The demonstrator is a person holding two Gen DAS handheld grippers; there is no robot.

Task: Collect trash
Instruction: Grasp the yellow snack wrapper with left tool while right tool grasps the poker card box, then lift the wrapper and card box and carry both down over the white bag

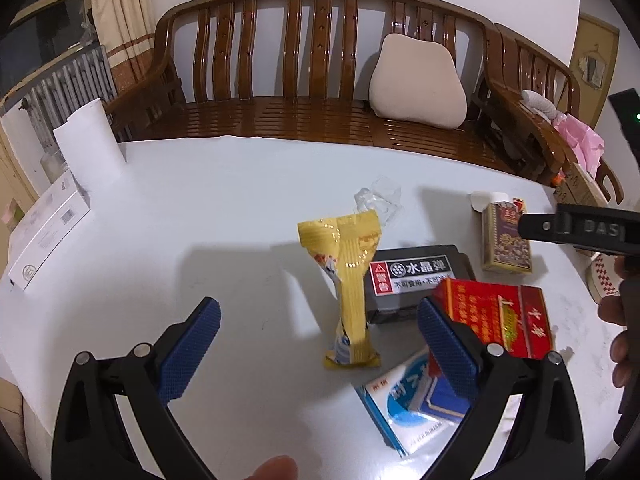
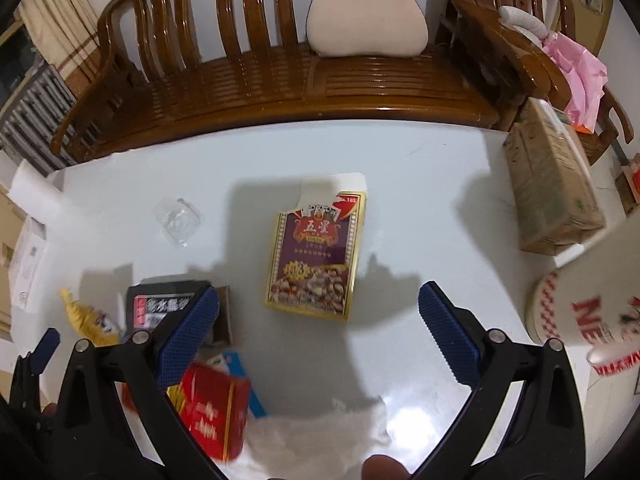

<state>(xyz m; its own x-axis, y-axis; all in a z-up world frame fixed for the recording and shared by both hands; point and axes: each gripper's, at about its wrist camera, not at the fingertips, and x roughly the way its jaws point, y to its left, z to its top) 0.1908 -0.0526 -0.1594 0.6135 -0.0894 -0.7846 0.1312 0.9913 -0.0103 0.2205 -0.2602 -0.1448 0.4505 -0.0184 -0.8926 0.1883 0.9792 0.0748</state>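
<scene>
Hovering wide open and empty, left gripper (image 1: pixel 320 344) is lining up yellow wrapper (image 1: pixel 352 288); right gripper (image 2: pixel 320 332), equally spread, is facing card box (image 2: pixel 316 256). Nothing collected; all trash sitting on table (image 1: pixel 200 200).

The right gripper (image 2: pixel 318 326) hangs over a white table (image 2: pixel 420 184) with its blue fingers (image 2: pixel 188 334) spread wide and nothing between them. Just ahead lies a purple and gold card box (image 2: pixel 316 256), its top flap open. To the left sit a black box (image 2: pixel 160 304), a yellow wrapper (image 2: pixel 88 316) and a red carton (image 2: pixel 216 412). A wooden bench (image 2: pixel 280 80) with a beige cushion (image 2: pixel 366 14) stands behind.
</scene>
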